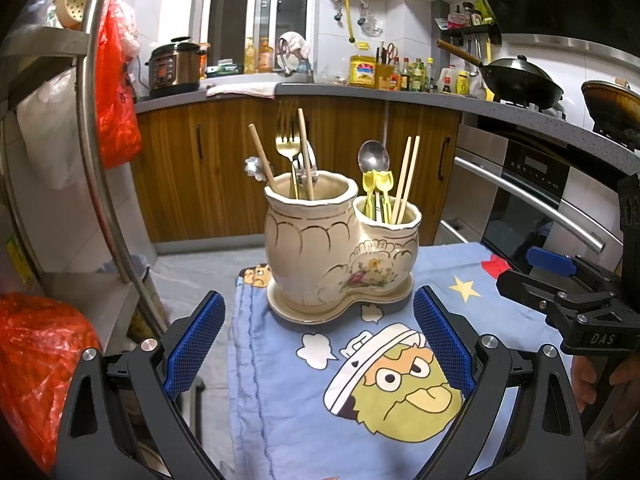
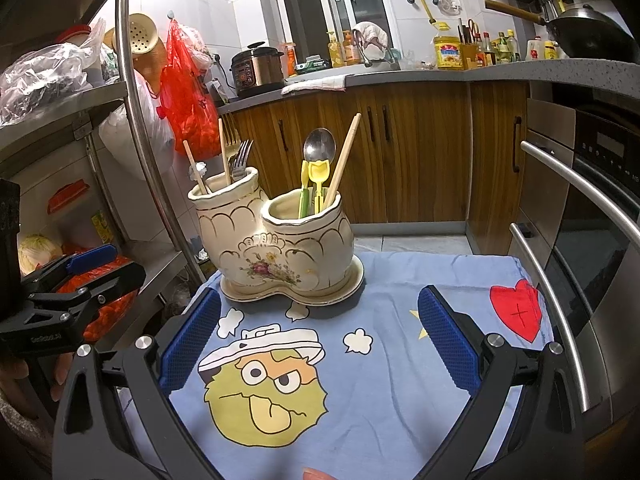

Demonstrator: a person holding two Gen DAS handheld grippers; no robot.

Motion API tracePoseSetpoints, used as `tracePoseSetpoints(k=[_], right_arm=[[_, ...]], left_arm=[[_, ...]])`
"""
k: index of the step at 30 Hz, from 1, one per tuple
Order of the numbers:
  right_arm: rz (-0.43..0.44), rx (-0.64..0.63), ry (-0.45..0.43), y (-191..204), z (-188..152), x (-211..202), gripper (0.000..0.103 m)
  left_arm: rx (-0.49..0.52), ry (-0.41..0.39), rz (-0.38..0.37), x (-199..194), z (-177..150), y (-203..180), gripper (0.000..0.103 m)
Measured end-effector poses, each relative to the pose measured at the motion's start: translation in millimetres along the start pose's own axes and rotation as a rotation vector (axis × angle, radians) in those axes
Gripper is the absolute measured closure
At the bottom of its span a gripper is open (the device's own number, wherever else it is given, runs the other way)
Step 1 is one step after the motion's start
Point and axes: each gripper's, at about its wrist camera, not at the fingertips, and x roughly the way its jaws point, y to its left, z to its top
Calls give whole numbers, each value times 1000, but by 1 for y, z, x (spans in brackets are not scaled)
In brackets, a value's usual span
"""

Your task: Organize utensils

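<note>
1. Utensils stand in a cream holder with two cups, and both grippers are near it with nothing in them.
2. The left gripper is wide open. Its blue pads hang over the front of the cloth, with the holder just beyond them.
3. The right gripper is wide open too. Its blue pads sit over the cartoon face on the cloth.
4. The holder sits on its own little dish at the far edge of the desk.
5. The taller cup has a gold fork, another fork and two wooden chopsticks in it.
6. The shorter cup has a silver spoon, small yellow spoons and a pair of chopsticks.
7. A blue cloth covers the desk. It has a yellow-green cartoon face, a yellow star and a red heart on it.
8. The room is a kitchen. Brown cupboards run behind the desk under a gray countertop.
9. On the countertop are a cooker pot, bottles and a black wok.
10. A shiny oven is on the right. A metal shelf with a red bag is on the left.
</note>
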Motion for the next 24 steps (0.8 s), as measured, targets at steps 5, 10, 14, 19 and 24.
tracePoseSetpoints(k=[5, 10, 14, 19, 24], right_arm=[[0, 1, -1, -1, 0, -1, 6], [0, 1, 1, -1, 0, -1, 6], [1, 1, 1, -2, 0, 0, 6], [1, 2, 1, -2, 0, -1, 6], [1, 3, 1, -2, 0, 0, 6]], left_arm=[[-2, 0, 0, 0, 1, -1, 8], [1, -1, 0, 0, 0, 0, 8], [1, 0, -2, 0, 0, -1, 8], [-4, -12, -2, 0, 1, 1, 8], [3, -17, 2, 2, -1, 2, 8]])
